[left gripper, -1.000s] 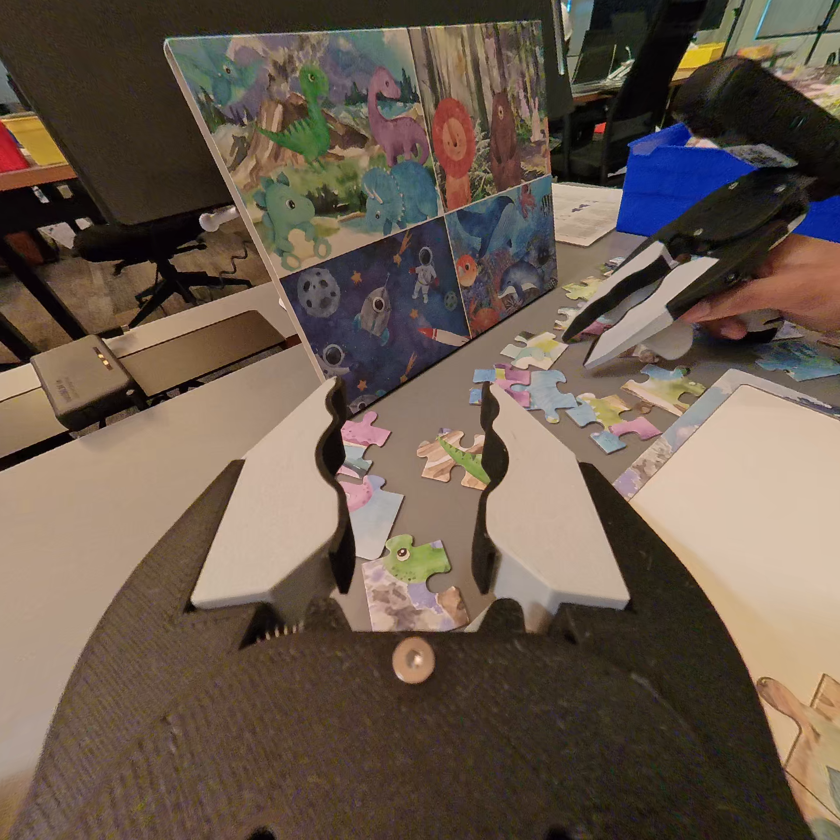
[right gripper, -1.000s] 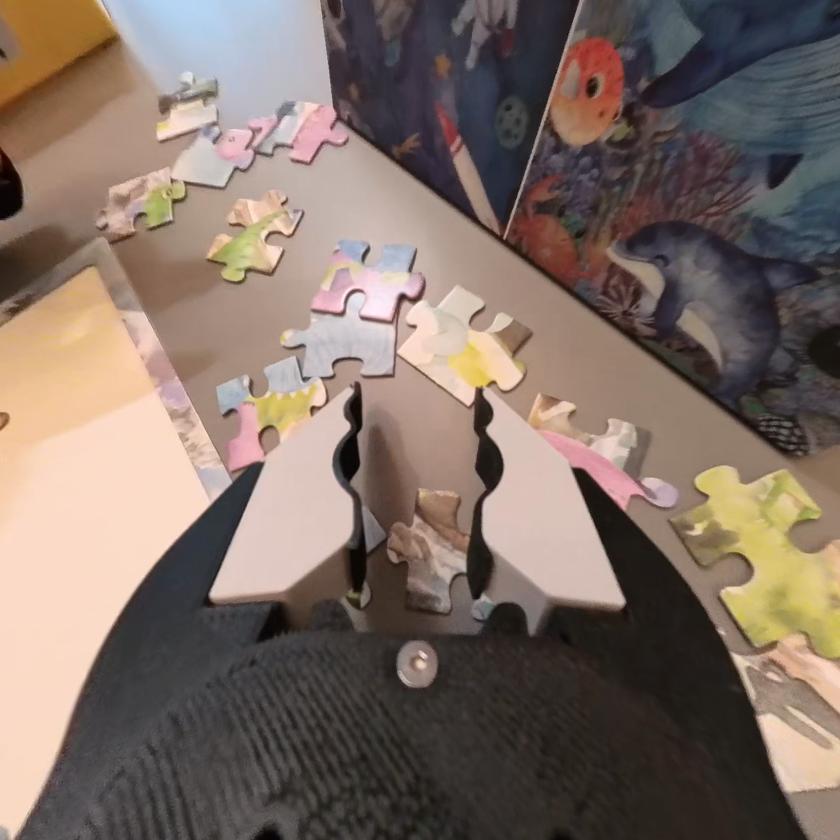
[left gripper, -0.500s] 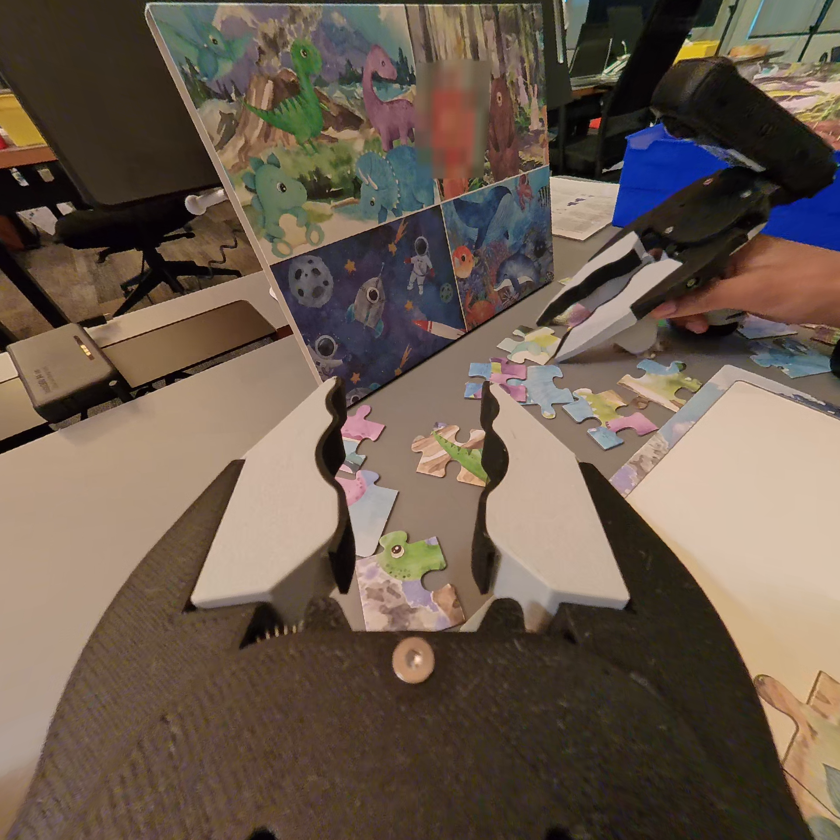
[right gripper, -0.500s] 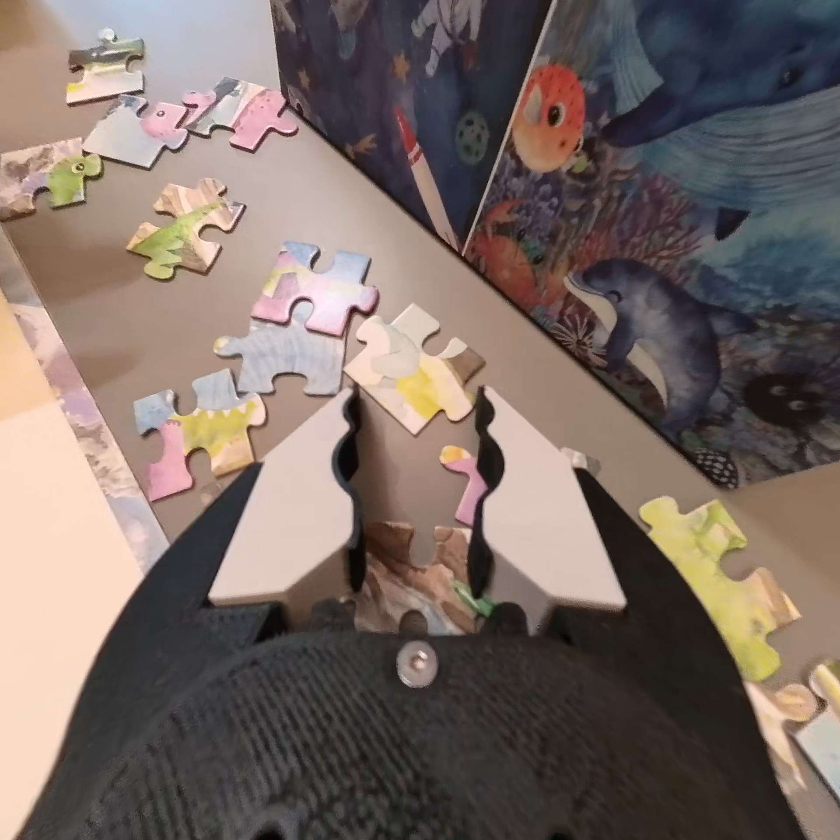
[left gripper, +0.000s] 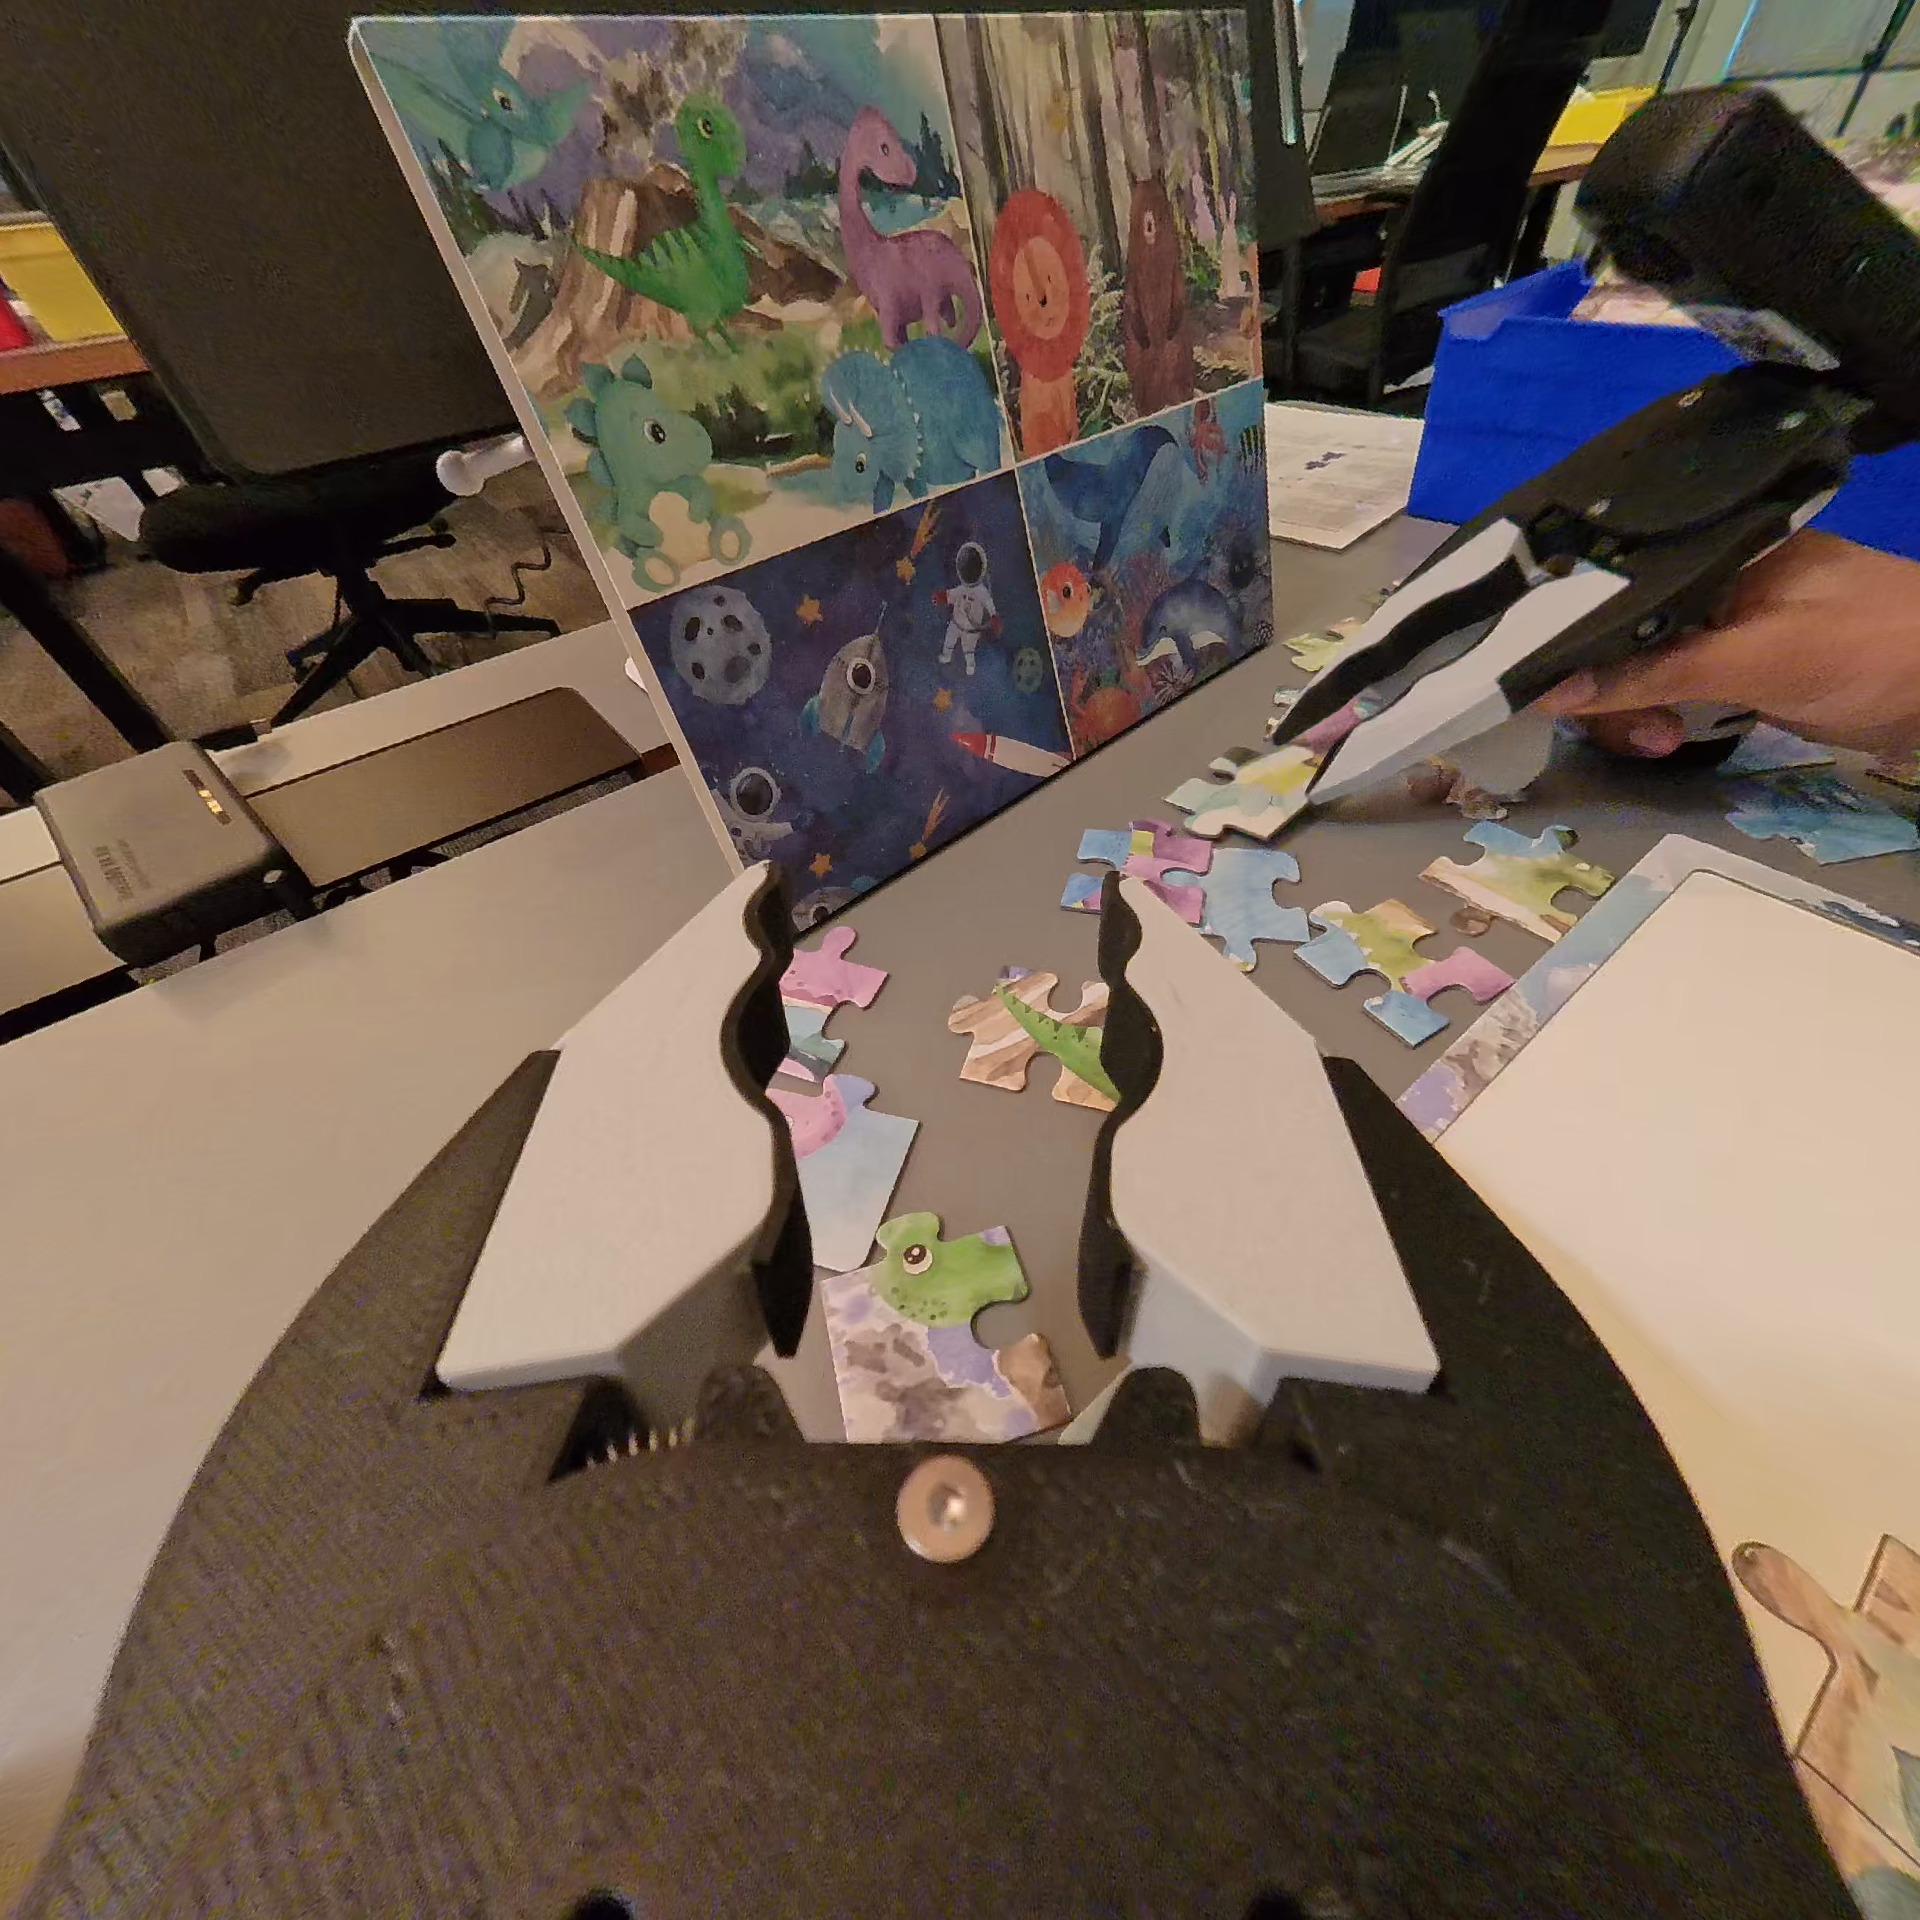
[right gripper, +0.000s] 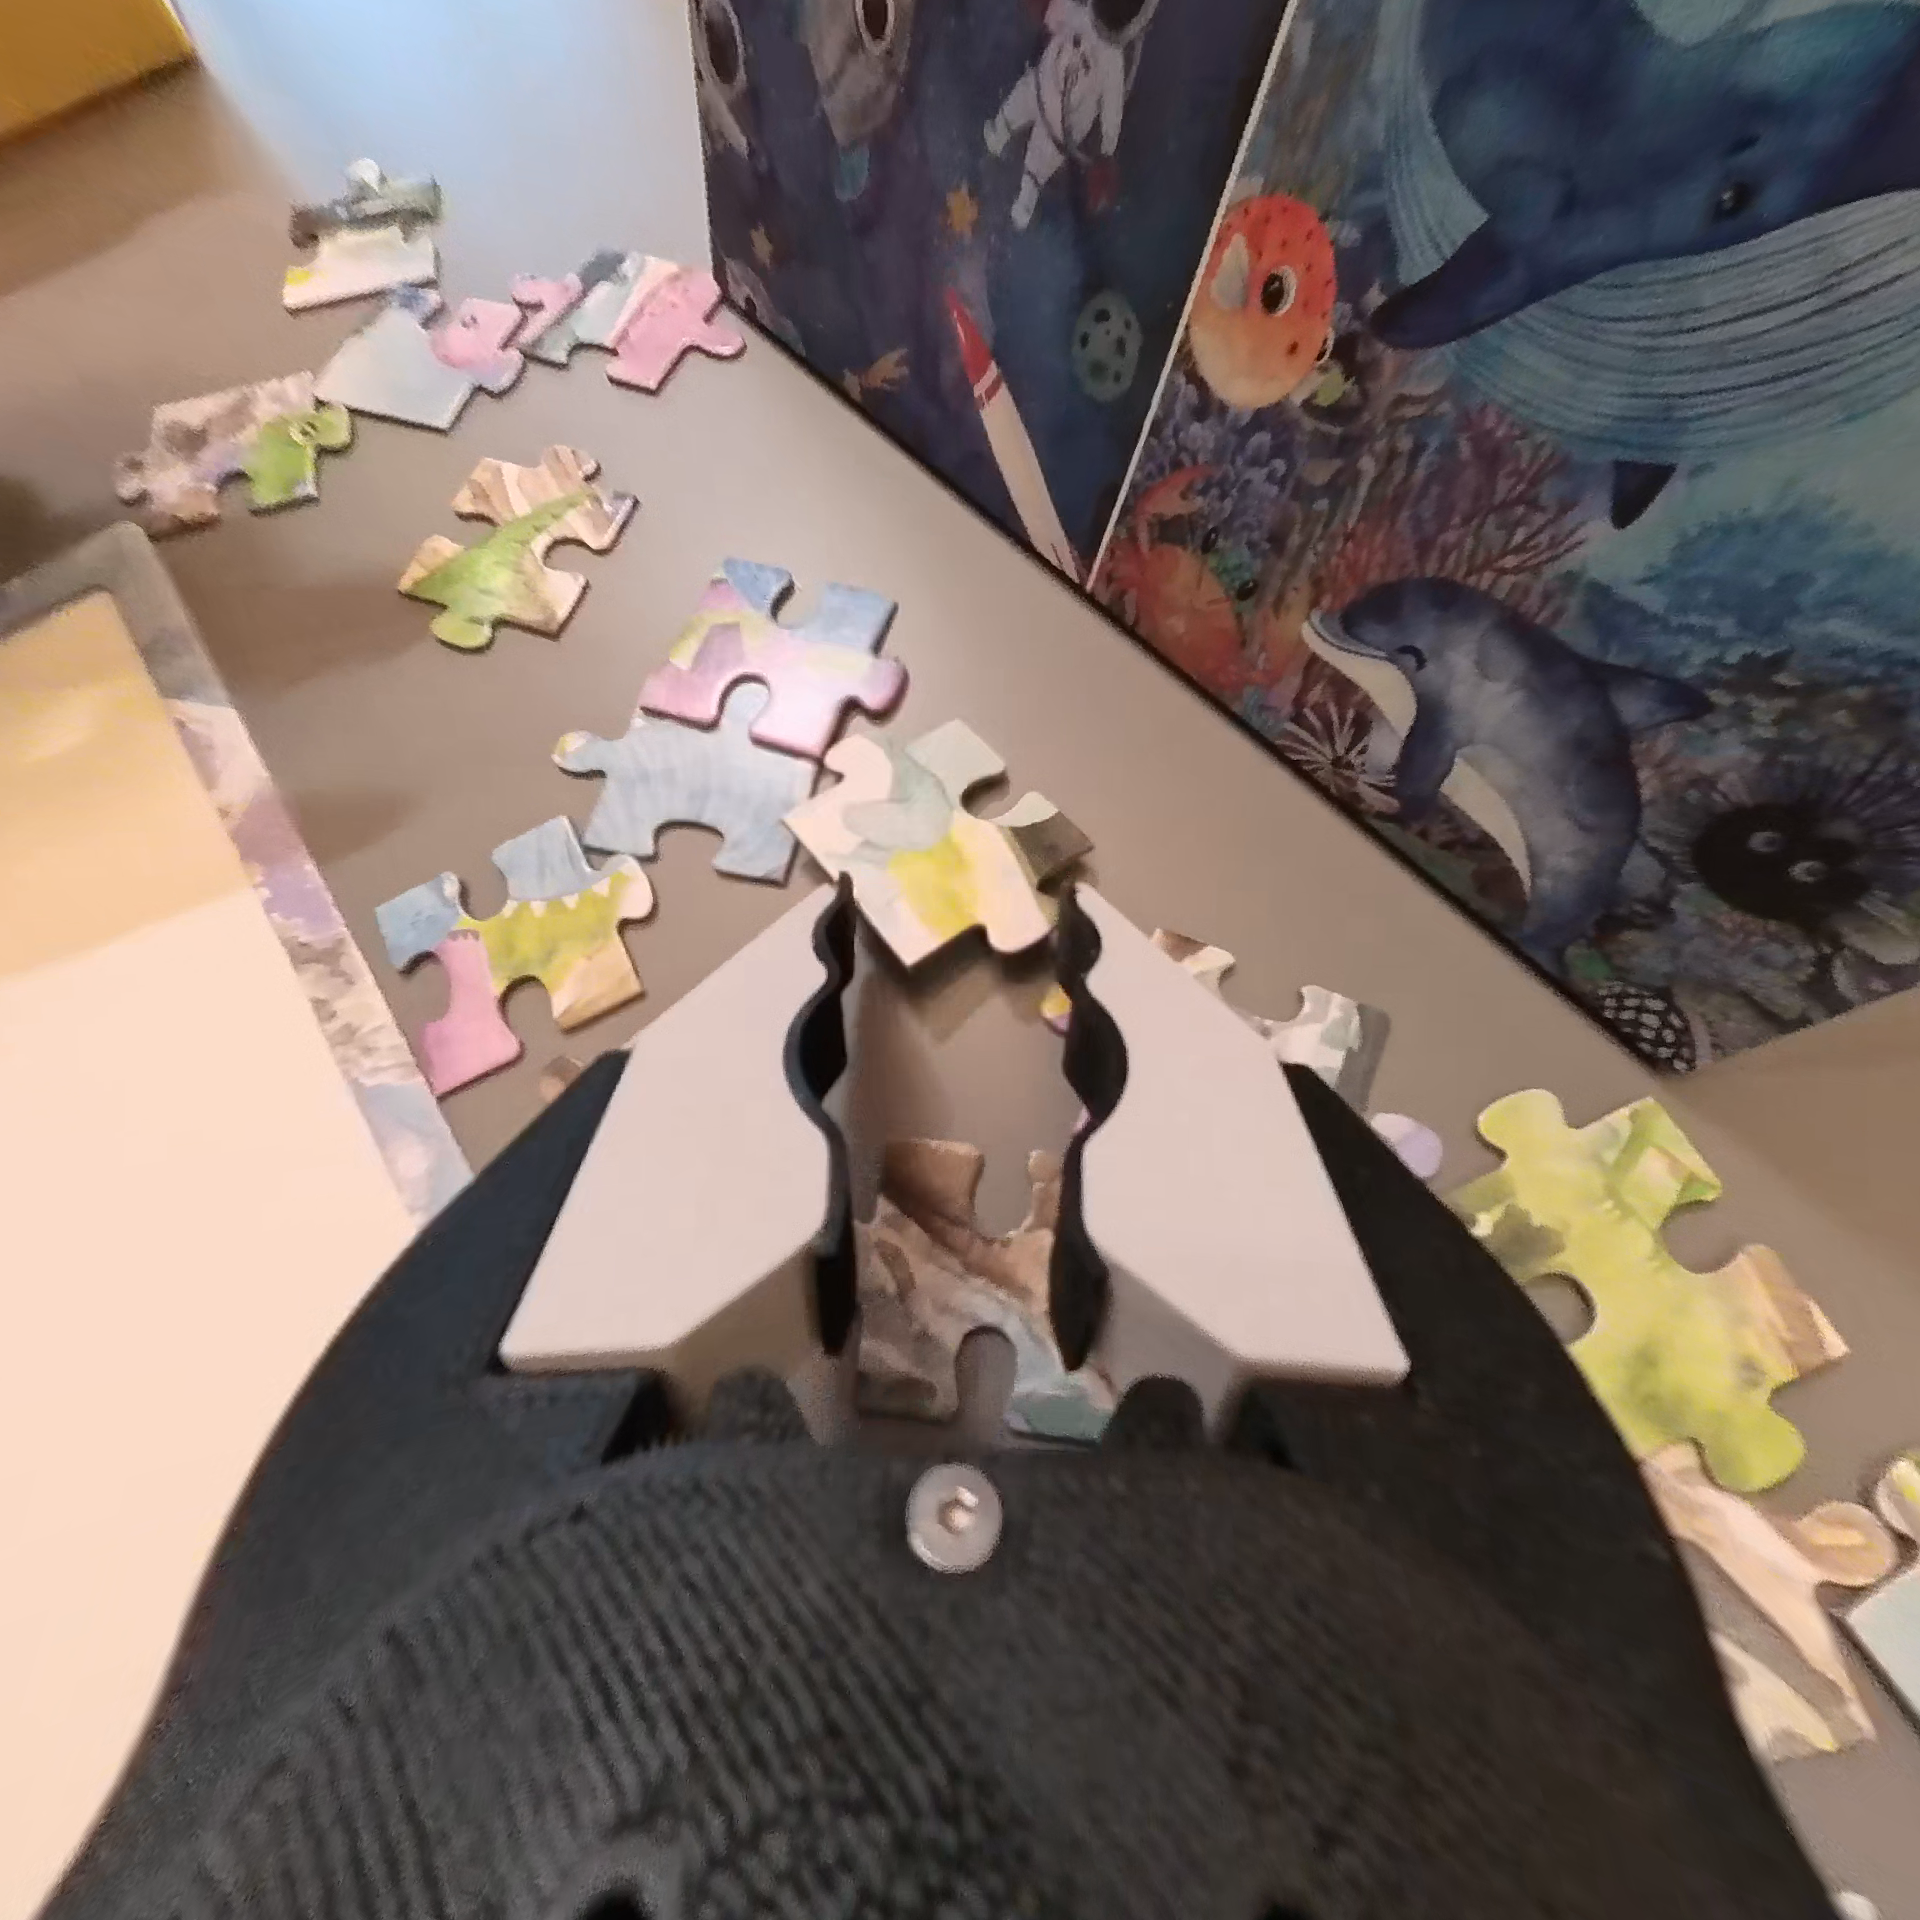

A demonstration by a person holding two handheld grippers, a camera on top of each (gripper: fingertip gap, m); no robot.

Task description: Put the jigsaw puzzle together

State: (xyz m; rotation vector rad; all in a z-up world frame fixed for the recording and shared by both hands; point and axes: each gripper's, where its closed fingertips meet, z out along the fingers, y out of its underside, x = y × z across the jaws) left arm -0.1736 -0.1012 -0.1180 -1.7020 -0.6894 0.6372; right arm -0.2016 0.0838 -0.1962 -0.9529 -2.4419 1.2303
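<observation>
Loose jigsaw pieces lie on the grey table [left gripper: 997,914] in front of an upright picture board [left gripper: 883,416]. My left gripper [left gripper: 940,894] is open and empty. It hovers over a green dinosaur-head piece [left gripper: 935,1320] between its fingers. My right gripper [right gripper: 956,904] is open, and its tips sit at the near edge of a pale yellow-green piece [right gripper: 935,852]. A brown piece [right gripper: 956,1288] lies under its jaws. The right gripper also shows in the left wrist view [left gripper: 1320,748], tips down on that pale piece [left gripper: 1236,800]. The cream puzzle tray [left gripper: 1662,1143] lies at the right.
The picture board [right gripper: 1455,416] stands close behind the pieces. The tray [right gripper: 156,1039] lies left of the right gripper. A blue bin [left gripper: 1538,416] and a paper sheet [left gripper: 1340,478] sit at the back right. A grey box [left gripper: 156,842] sits at the left.
My right gripper has moved forward past the brown piece and down, so its tips now sit at the pale yellow-green piece. My left gripper has barely moved.
</observation>
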